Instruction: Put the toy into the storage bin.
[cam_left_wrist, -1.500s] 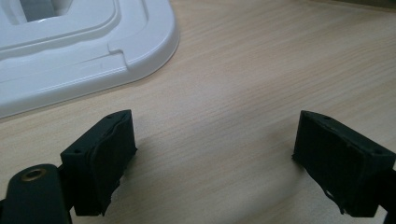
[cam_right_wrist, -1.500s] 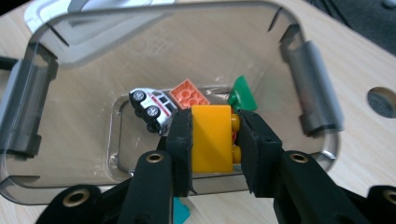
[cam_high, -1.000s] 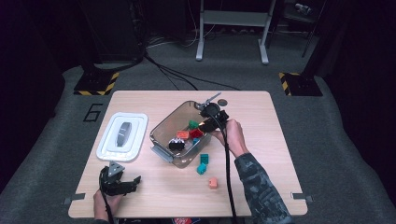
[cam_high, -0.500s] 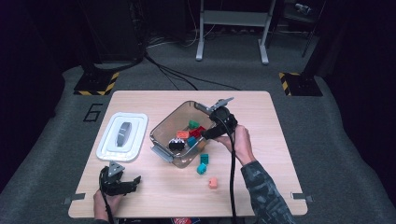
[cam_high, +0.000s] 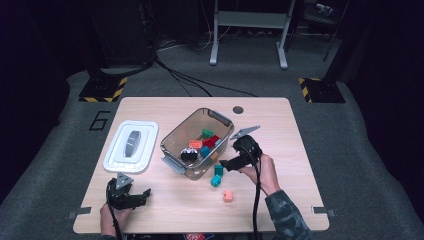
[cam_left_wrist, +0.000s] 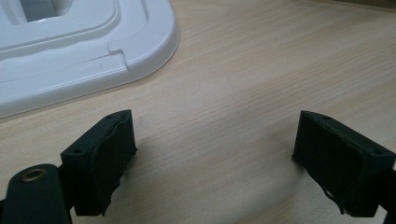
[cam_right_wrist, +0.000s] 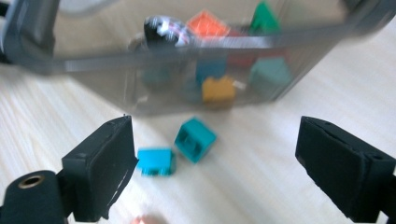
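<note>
Writing: a dark "6" (cam_high: 100, 120) on the grey carpet at the tabletop's 10 o'clock corner. Tabletop (cam_high: 300, 150): pale wood grain, bare along its 3 o'clock edge. Right gripper (cam_high: 226, 163): jaws just opened, spread, nothing between, beside the clear bin (cam_high: 172, 141). Teal blocks (cam_high: 217, 175) lie on the wood at the bin's 5 o'clock. Left gripper (cam_high: 141, 195): spread, empty, near the white lid (cam_high: 114, 159).

A dark "6" (cam_high: 100, 120) stands on the grey floor (cam_high: 60, 150), just off the counter's (cam_high: 280, 130) far left corner. No other text, label or brand can be read on anything in the pictures.
</note>
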